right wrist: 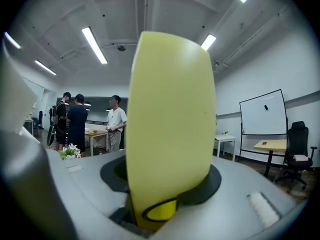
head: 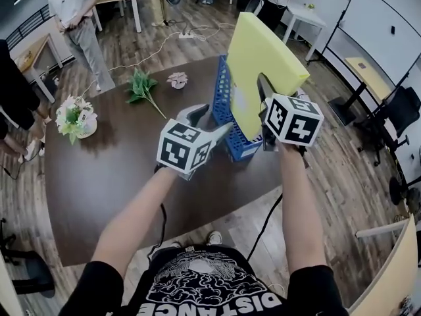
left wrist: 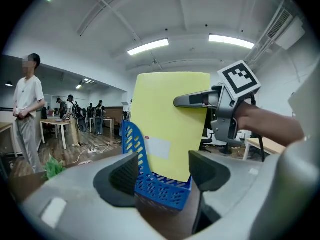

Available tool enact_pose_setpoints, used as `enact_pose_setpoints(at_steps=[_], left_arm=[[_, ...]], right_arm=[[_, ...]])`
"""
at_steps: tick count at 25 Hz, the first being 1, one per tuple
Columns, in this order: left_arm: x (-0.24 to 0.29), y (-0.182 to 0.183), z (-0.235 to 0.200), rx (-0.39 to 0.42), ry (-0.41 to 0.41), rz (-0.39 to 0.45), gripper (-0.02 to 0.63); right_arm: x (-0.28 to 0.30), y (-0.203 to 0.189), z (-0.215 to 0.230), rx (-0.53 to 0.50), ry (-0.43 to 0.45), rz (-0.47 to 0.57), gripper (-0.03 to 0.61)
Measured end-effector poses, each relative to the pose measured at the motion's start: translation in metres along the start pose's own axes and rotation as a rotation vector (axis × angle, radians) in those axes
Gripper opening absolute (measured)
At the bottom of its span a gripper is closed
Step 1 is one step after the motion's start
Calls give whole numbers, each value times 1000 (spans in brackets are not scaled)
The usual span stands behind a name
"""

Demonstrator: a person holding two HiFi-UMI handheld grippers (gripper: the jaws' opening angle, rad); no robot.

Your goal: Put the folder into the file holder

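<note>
Task approx. two-thirds done. The right gripper (head: 264, 91) is clamped on the yellow folder (head: 263, 58), jaws at mid width with the sheet's edge pinched between them. The folder stands nearly upright, rising above and ahead of that gripper. Its lower edge looks to be already down inside the blue file holder (head: 221, 91), just below-left of the jaws.

The left gripper (left wrist: 161, 171) has its jaws wide apart w/ nothing gripped. The holder sits straight ahead of it, close in, on the table (head: 118, 170). It looks placed to steady the holder; contact can't be confirmed.

Left to do: seat the folder fully, let go, pull both grippers clear.

Writing: a pale rectangular label (left wrist: 160, 148) on the folder face looks blank. A tiny red tag beside it is too small to read. The person's shirt print (head: 263, 301), seen upside down, seems to say "DISTANCE".
</note>
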State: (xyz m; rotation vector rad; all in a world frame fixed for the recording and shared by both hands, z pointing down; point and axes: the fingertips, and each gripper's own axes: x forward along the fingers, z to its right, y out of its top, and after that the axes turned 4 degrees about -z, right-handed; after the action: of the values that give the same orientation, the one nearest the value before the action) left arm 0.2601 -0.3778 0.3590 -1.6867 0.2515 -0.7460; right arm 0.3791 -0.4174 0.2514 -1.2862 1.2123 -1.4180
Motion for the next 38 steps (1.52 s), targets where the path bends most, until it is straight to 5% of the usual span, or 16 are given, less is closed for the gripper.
enact_pose_setpoints(at_steps=[15, 38], left_arm=[[1, -9, -11, -9, 66, -27, 328], [-8, -17, -22, -36, 130, -30, 328]], right_arm=[[33, -56, -2, -29, 21, -111, 206], [44, -128, -10, -45, 2, -108, 216]])
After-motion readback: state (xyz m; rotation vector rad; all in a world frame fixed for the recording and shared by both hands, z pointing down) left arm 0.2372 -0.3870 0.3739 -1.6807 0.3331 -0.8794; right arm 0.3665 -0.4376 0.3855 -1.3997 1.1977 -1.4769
